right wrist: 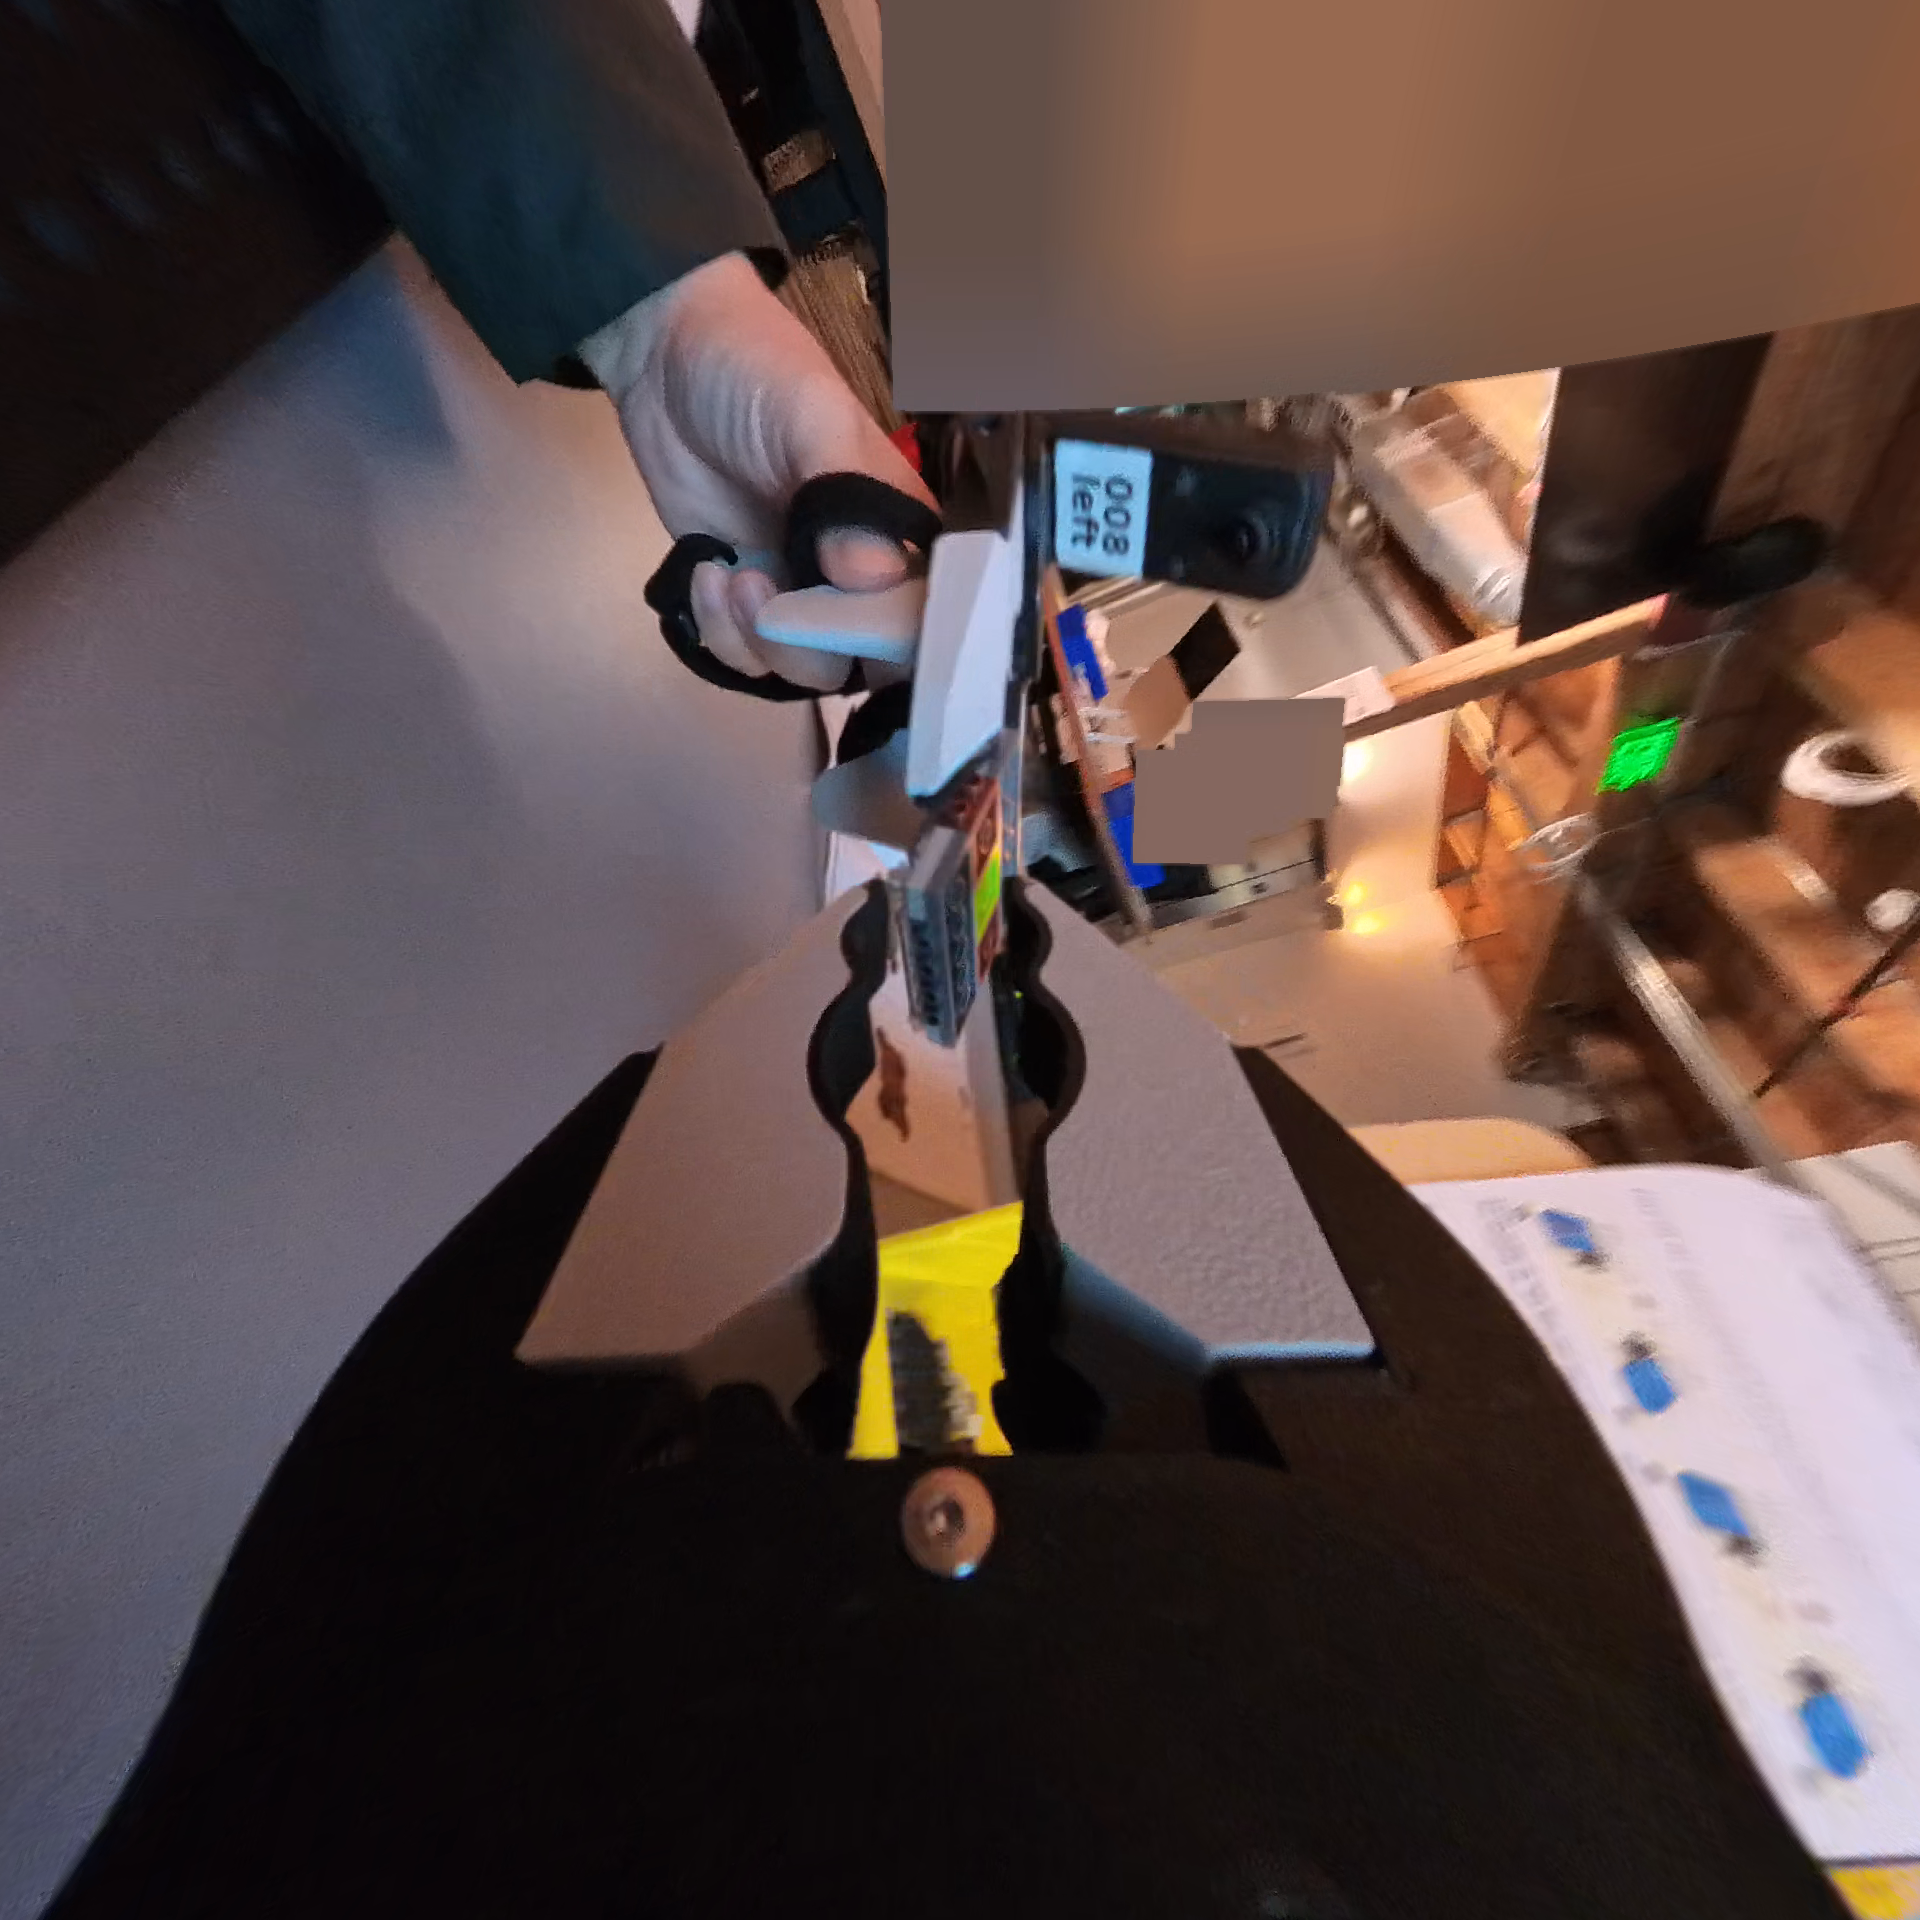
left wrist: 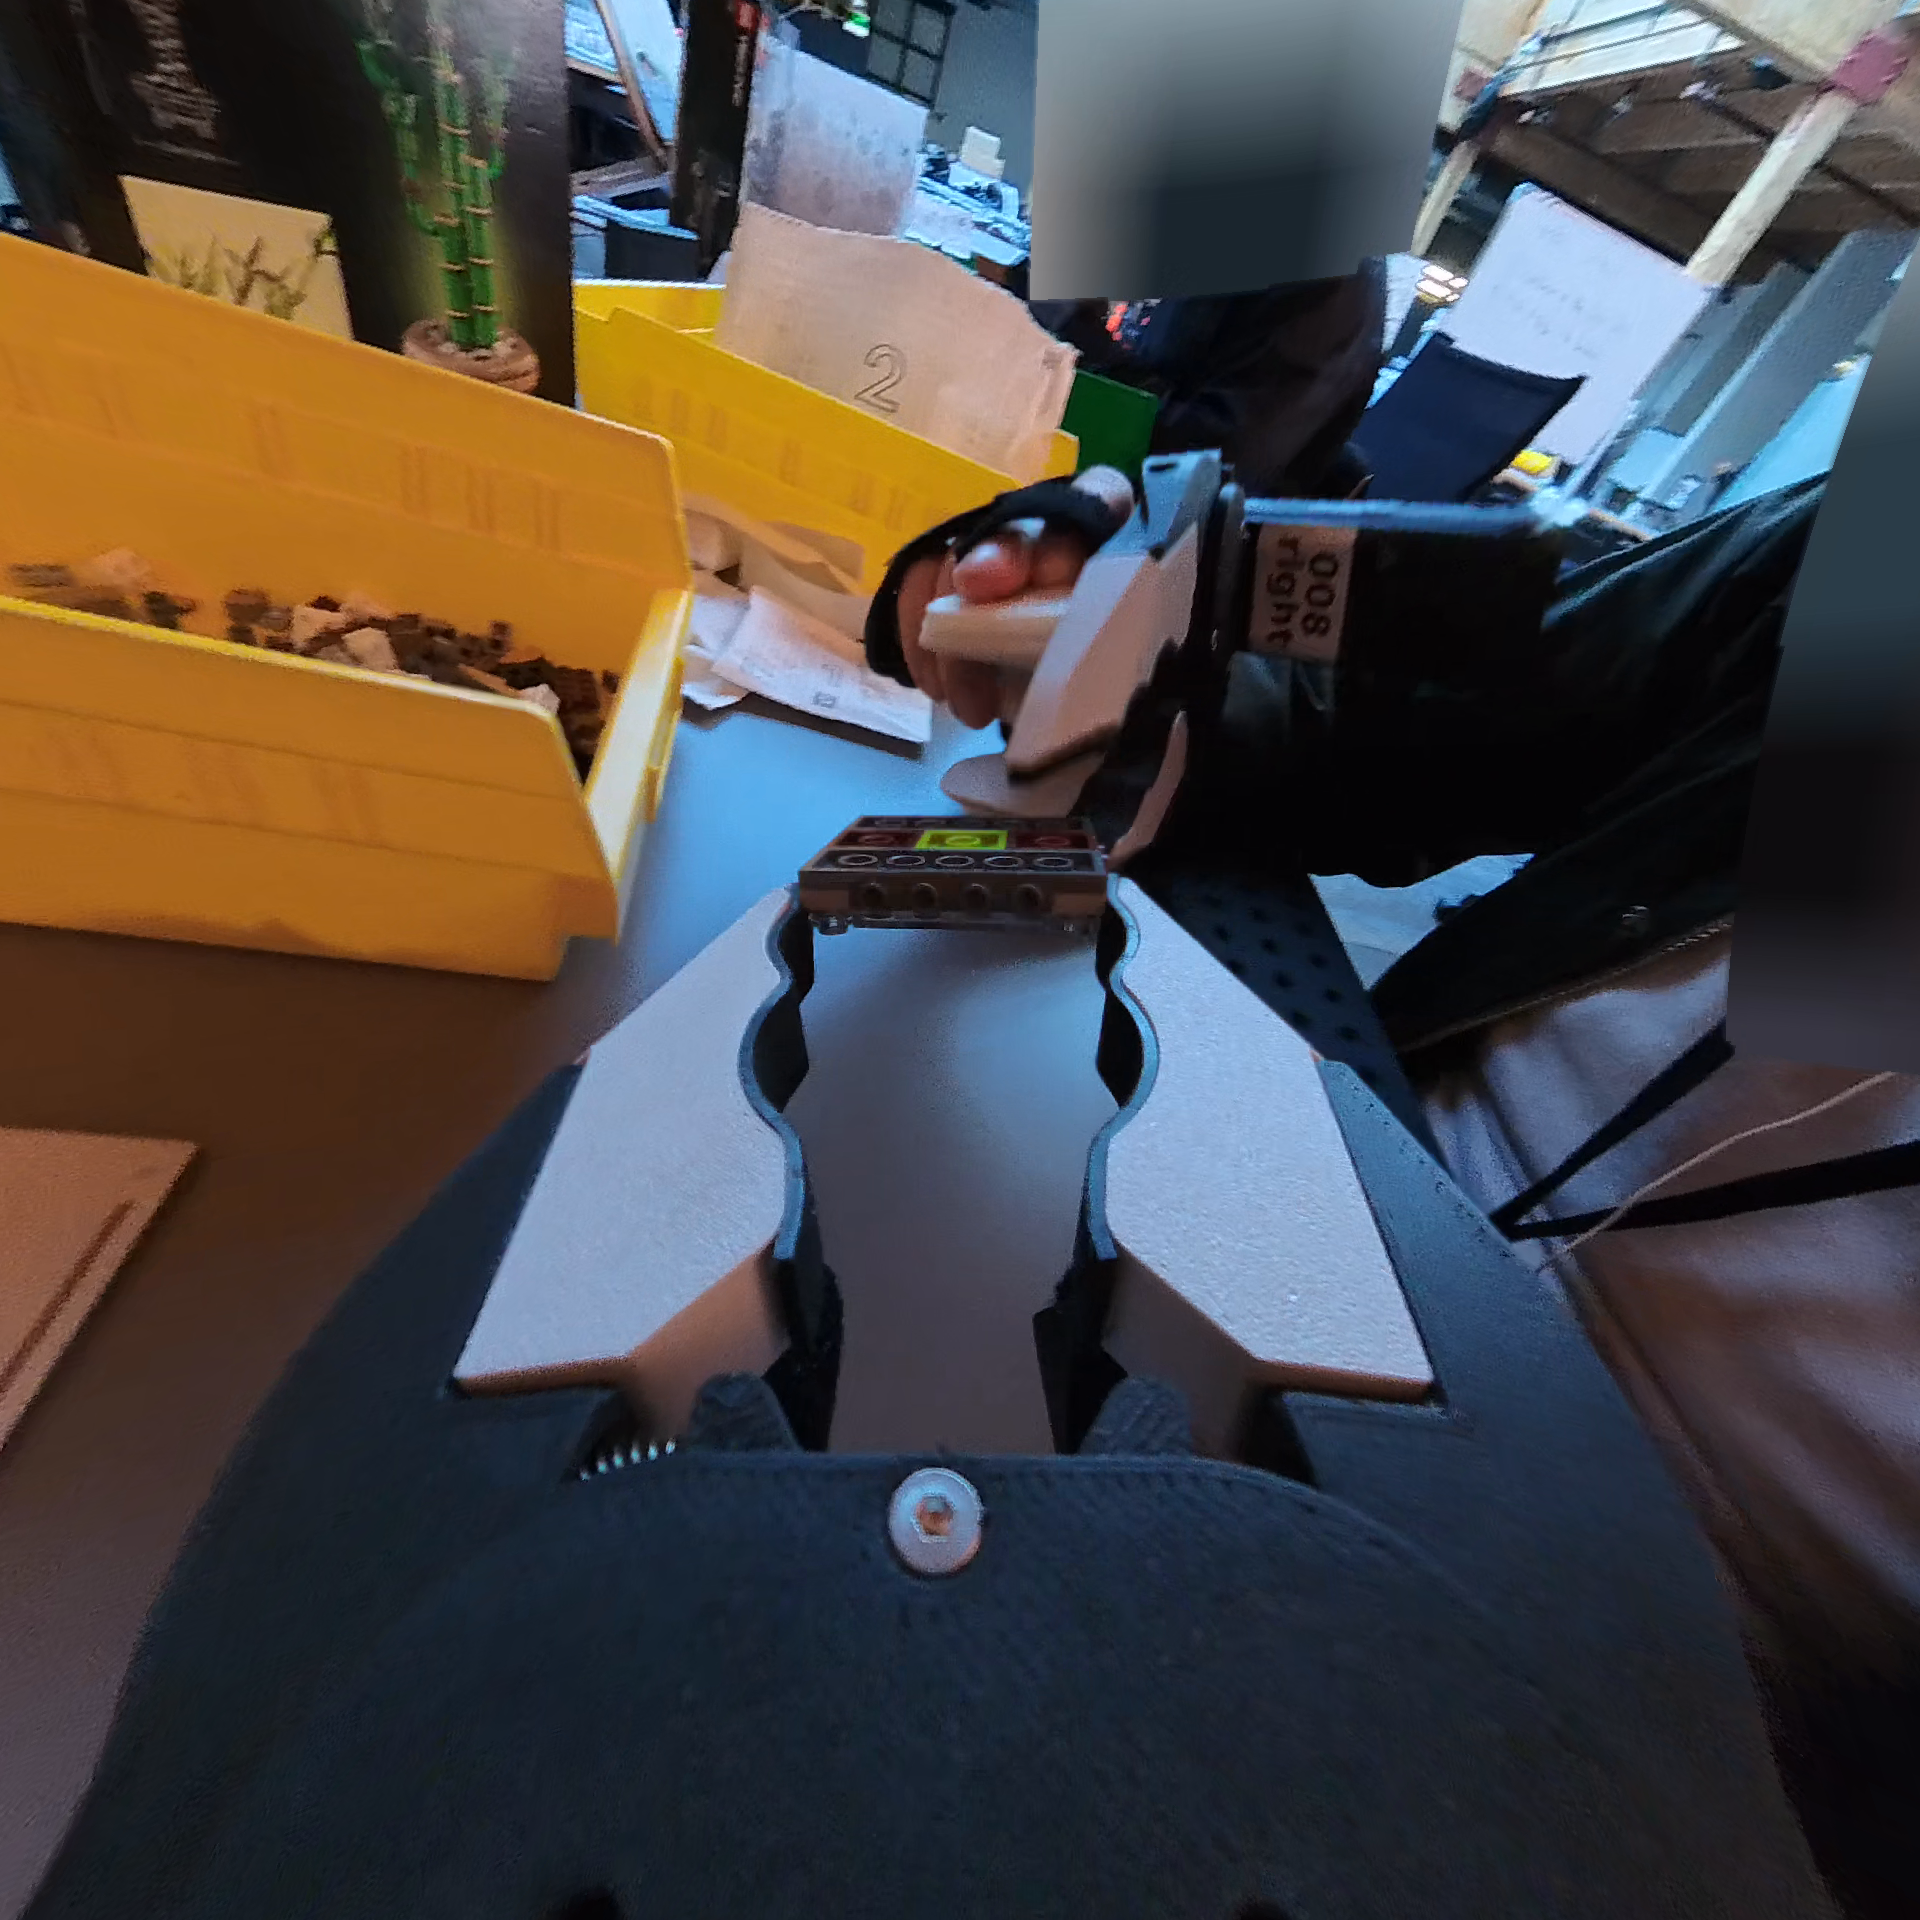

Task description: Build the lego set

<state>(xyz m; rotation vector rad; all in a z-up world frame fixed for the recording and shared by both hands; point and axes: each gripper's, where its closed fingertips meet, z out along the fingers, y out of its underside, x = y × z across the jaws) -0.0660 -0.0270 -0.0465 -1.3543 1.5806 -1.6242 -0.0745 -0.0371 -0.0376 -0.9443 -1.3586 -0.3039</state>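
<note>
A small lego assembly [left wrist: 951, 873] of dark grey and brown bricks, with a lime green tile and red-brown pieces on top, hangs above the dark table [left wrist: 312, 1039]. My left gripper [left wrist: 951, 914] is shut on it, one fingertip at each end. My right gripper [left wrist: 1049, 805] comes in from the far right, its tips at the assembly's far right corner. In the right wrist view the assembly [right wrist: 940, 956] stands on edge between my right gripper's [right wrist: 951, 914] narrow tips, which close on its two faces. The left gripper [right wrist: 925, 800] holds its far end.
A yellow bin [left wrist: 312, 644] of dark bricks stands at the left, a second yellow bin [left wrist: 790, 416] with a paper bag behind it. Loose papers [left wrist: 810, 655] lie between them. A printed instruction sheet [right wrist: 1714, 1455] lies at the right. A cardboard piece [left wrist: 62, 1247] lies near left. The grippers are tip to tip, or close to it.
</note>
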